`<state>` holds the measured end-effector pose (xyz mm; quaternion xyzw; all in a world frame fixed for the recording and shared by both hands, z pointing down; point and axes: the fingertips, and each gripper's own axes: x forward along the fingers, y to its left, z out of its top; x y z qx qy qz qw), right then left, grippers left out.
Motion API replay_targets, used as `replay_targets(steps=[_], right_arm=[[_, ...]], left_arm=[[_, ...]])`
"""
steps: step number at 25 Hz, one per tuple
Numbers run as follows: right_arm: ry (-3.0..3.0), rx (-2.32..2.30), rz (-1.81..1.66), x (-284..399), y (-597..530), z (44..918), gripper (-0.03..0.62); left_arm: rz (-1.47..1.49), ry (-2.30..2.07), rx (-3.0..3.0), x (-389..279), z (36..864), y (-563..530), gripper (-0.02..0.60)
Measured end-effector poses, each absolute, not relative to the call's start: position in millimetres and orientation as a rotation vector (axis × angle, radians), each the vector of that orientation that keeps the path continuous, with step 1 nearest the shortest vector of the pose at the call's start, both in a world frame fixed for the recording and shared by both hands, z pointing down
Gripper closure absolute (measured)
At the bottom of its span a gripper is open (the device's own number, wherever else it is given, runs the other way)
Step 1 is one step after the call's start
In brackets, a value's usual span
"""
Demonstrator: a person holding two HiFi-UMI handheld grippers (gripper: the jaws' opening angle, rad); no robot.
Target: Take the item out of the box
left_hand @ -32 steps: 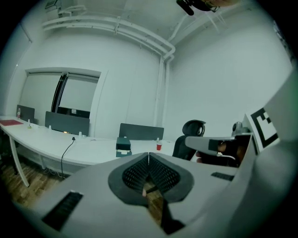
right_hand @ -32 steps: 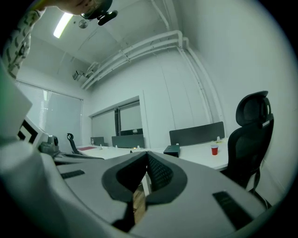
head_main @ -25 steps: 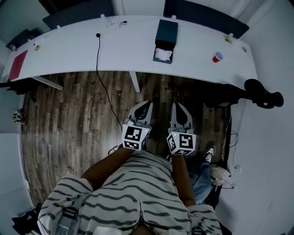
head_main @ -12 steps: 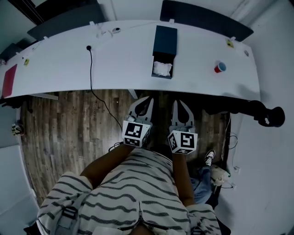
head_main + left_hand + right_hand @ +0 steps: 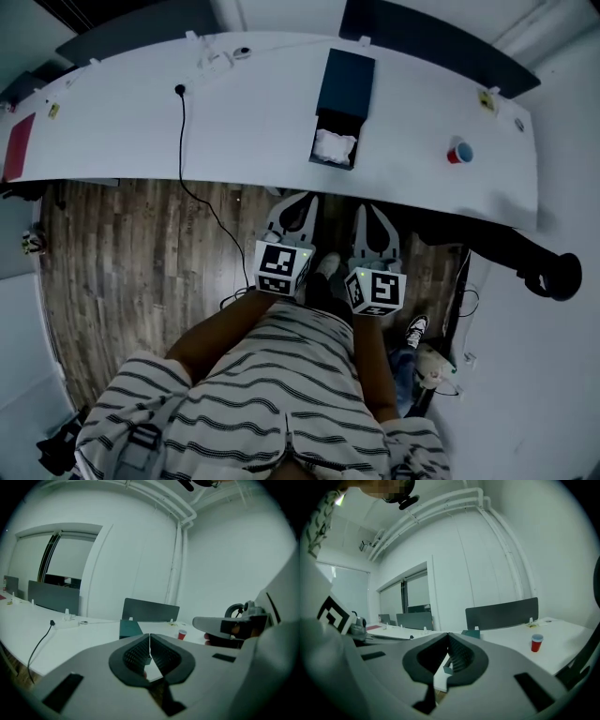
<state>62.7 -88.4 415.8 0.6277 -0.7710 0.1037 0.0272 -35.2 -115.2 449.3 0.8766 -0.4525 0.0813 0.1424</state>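
1. Left gripper (image 5: 302, 200) – jaws pressed together tip to tip, with nothing between them; held over the wooden floor (image 5: 131, 253), just short of the near edge of the white counter (image 5: 234, 122).
2. Right gripper (image 5: 371, 212) just beside it, pointing the same way toward the counter; jaws likewise closed and empty.
3. Dark teal box (image 5: 345, 80) lying on the counter straight ahead of both grippers, apart from them, open end turned toward the person.
4. White item (image 5: 334, 147) sitting in that open end, not yet taken out – crumpled-looking, but too small to say what it is.
5. Red cup (image 5: 459, 153) upright on the counter to the right of the box, well apart from it.
6. Black cable (image 5: 181, 131) left of the box, running from a small dark end on the counter over the near edge and down to the floor.
7. Flat red thing (image 5: 17, 148) at the far left end of the counter.
8. Dark partition panels (image 5: 427, 42) standing along the far side of the counter.
9. Striped shirt (image 5: 272, 394) across the bottom of the head view, with bare forearms reaching out to the marker cubes on both grippers.
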Motion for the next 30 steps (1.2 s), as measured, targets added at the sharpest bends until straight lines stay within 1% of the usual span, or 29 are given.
replay_targets(steps=[15, 28, 30], right_arm=[[-2.385, 1.865, 0.419, 96, -116, 453, 0.582], [-2.345, 1.853, 0.49, 105, -125, 482, 0.582], [-2.339, 1.852, 0.506, 106, -125, 488, 0.582]], left_arm=[[0.458, -1.398, 2.445, 8, 500, -180, 0.555], [0.668, -1.305, 2.314, 34, 571, -232, 0.553], [0.694, -1.291, 2.297, 38, 581, -239, 0.541]])
